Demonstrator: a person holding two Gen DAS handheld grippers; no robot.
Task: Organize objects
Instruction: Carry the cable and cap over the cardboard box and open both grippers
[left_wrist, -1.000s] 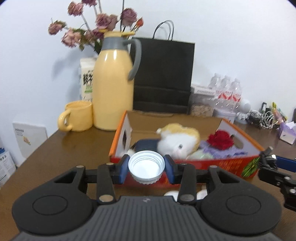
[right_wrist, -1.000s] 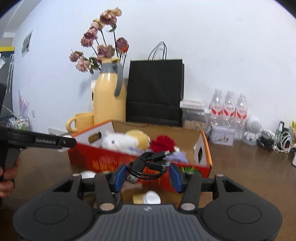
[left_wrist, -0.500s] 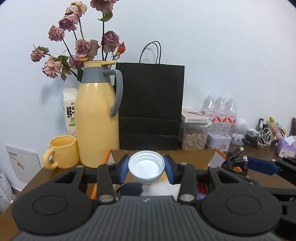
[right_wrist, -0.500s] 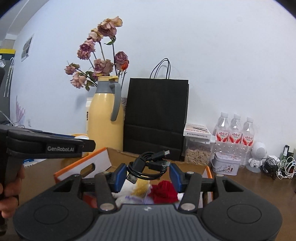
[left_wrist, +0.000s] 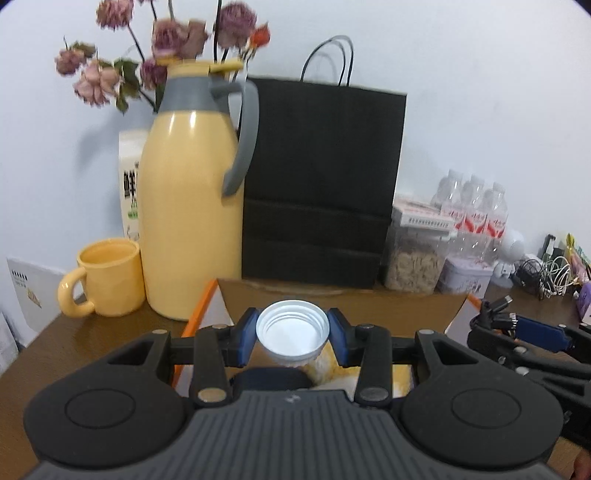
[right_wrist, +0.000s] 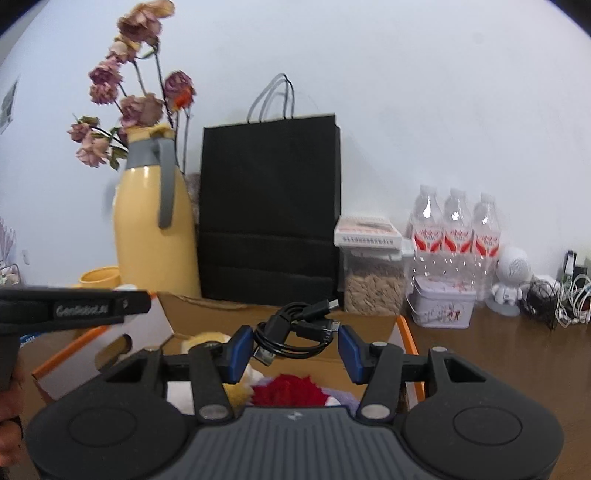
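The left tool (left_wrist: 291, 334) is clamped on a white screw cap (left_wrist: 292, 332), its blue pads pressed to either side of the rim and the threaded hollow facing the camera. The right tool (right_wrist: 295, 341) grips a bundled black cable (right_wrist: 295, 332); the coil sits squeezed between the pads, with its plugs sticking out above. Neither has let go, so both things are in the air, not put away.

Just below and beyond both tools lies the open cardboard box (right_wrist: 369, 319) with orange edges, standing near the middle of the bench (right_wrist: 498, 354). The cap hangs over the box's left part, the cable over its right part. Inside I can make out a yellow-and-white plush toy (right_wrist: 207, 338) and something red and fluffy (right_wrist: 291, 391), so some sorting looks finished already. How much else is in there the tools hide from me.

My guess is that the carrying is nearly over, and that lowering and releasing each piece into the box is what remains. Whether more loose things wait on the near side of the bench I cannot tell.

Along the back edge stand a yellow jug (left_wrist: 192, 221), a yellow mug (left_wrist: 107, 277), a black paper bag (left_wrist: 321, 184) and, toward the right corner, water bottles (right_wrist: 456, 229), all well apart from the tools.
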